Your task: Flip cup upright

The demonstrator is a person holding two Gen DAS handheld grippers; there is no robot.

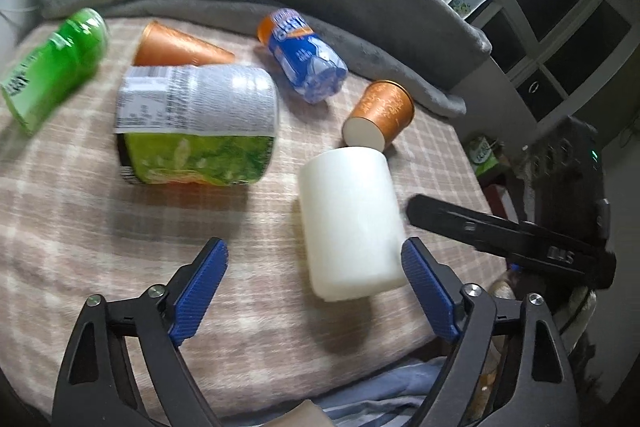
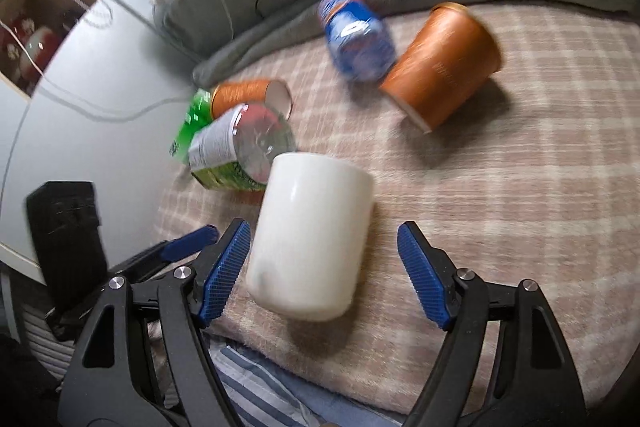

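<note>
A white cup (image 1: 350,223) lies on its side on the plaid blanket (image 1: 80,227), near its front edge. My left gripper (image 1: 316,291) is open, and the cup lies against its right blue finger (image 1: 428,291). In the right wrist view the cup (image 2: 310,235) lies between my open right gripper's (image 2: 322,275) fingers, close to the left pad (image 2: 224,271). The right gripper's black finger (image 1: 480,227) shows beside the cup in the left wrist view. I cannot tell which end of the cup is open.
Lying on the blanket are two orange paper cups (image 1: 380,113) (image 1: 176,45), a blue bottle (image 1: 304,55), a large green-labelled jar (image 1: 196,123) and a green bottle (image 1: 52,67). A grey rolled blanket (image 1: 360,39) borders the back. The blanket's front edge (image 2: 320,375) is near.
</note>
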